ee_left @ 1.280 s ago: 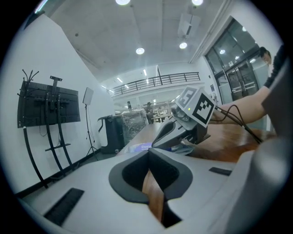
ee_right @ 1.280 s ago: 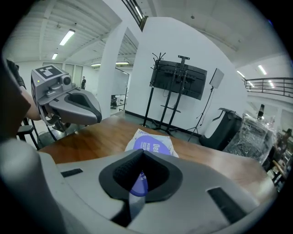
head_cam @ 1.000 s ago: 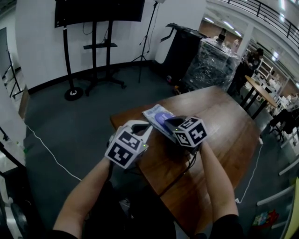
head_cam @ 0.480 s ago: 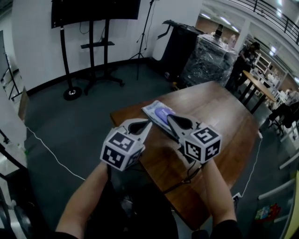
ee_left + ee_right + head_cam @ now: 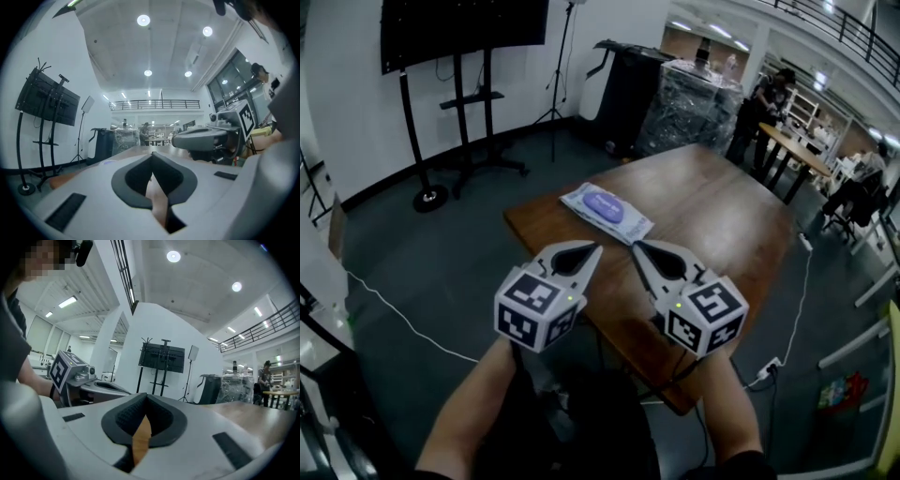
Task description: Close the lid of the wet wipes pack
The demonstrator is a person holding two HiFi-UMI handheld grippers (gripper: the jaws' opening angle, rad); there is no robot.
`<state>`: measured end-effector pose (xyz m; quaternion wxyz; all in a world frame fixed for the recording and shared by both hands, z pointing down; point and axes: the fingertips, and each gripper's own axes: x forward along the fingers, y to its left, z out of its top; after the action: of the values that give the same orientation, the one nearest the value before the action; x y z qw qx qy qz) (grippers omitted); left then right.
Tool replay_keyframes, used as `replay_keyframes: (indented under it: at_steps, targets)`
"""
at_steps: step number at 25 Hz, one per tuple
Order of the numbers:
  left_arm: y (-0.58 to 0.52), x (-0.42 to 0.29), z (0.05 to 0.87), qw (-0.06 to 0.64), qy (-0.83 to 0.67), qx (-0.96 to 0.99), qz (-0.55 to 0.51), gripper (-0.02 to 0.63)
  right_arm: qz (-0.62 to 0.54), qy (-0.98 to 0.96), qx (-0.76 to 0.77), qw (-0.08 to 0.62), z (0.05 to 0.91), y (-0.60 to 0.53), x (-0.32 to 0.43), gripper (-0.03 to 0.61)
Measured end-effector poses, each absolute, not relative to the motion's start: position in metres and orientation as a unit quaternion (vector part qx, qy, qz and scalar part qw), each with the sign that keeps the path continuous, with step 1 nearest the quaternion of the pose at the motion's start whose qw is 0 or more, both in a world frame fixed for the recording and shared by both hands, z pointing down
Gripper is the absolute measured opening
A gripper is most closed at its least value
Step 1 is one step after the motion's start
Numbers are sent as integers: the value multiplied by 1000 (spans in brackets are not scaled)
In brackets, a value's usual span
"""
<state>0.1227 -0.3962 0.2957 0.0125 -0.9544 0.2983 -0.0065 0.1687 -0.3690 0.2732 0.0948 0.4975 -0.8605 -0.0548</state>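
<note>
- The wet wipes pack [image 5: 607, 210] is lying flat on the wooden bench [image 5: 727, 220], toward its far-left corner in the head view. Its purple lid [image 5: 604, 203] is sitting flat against the top of the pack.
- The left gripper [image 5: 592, 249] is hovering above the near part of the bench, well apart from the pack and pointing roughly level. Its jaws are meeting at the tips and gripping nothing.
- The right gripper [image 5: 637, 247] is hanging just beside the left one — its jaws are pressing together too, with nothing between them.
- Both grippers are pointing toward the pack, and neither is touching it.
- Beyond the bench, a dark screen [image 5: 459, 33] on a stand is standing by the white wall — a person [image 5: 766, 98] is standing near another table.
</note>
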Motion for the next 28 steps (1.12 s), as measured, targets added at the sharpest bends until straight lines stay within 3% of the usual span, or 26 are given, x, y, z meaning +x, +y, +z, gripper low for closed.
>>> replay_keyframes:
  at_steps: [15, 28]
  targets:
    - [-232, 184, 308, 7, 203, -979, -6, 8, -1, -806, 591, 7, 289, -195, 223, 11]
    - [-162, 172, 317, -5, 200, -980, -1, 8, -10, -796, 605, -30, 293, -121, 209, 9]
